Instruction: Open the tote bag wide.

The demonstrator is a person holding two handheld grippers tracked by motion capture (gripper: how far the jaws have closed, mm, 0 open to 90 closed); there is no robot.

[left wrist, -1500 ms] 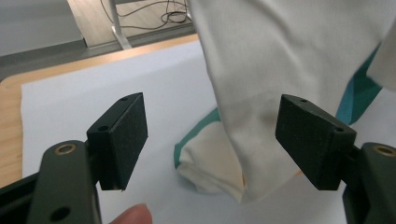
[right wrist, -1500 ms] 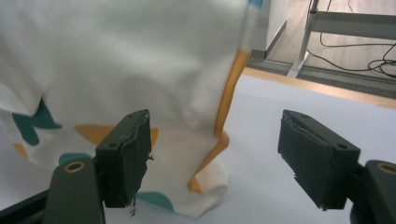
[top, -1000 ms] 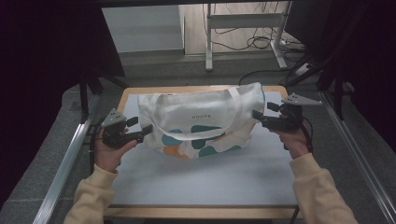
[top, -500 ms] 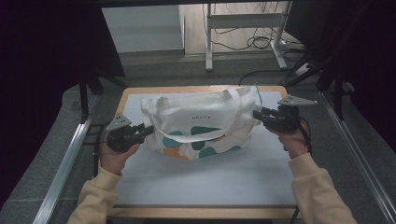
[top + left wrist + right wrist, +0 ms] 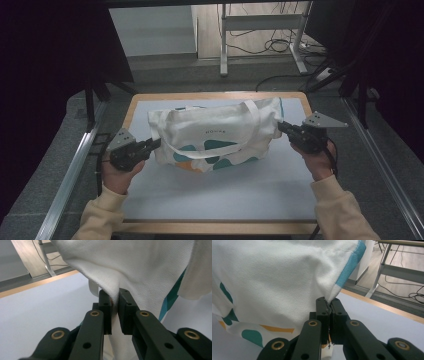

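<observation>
1. Dim room beyond the table [image 5: 220, 195]: grey floor, a white metal frame [image 5: 260, 35] with loose cables behind it, dark curtains to either side. Tabletop is pale blue-white with a wooden edge.
2. Tote bag [image 5: 215, 132] lies across the far half of the table, long side left to right. White canvas, teal and orange blobs low on its face, a small printed word near the middle, one handle strap [image 5: 210, 150] looping across the front.
3. Left gripper [image 5: 156, 143] sits at the bag's left end, held by the person's left hand [image 5: 117, 172], cream sleeve below. In the left gripper view its jaws are clamped on a fold of white cloth [image 5: 115, 293]; fabric passes down between the two pads.
4. Right gripper [image 5: 281, 126] is at the bag's right end, in the right hand [image 5: 320, 160], grey three-cornered plate on top. In the right gripper view the jaws are pinched tight on the bag's corner [image 5: 329, 298], just below a blue trim strip [image 5: 350, 263].
5. Bag's middle rests on the table; both ends are drawn up towards the grippers.
</observation>
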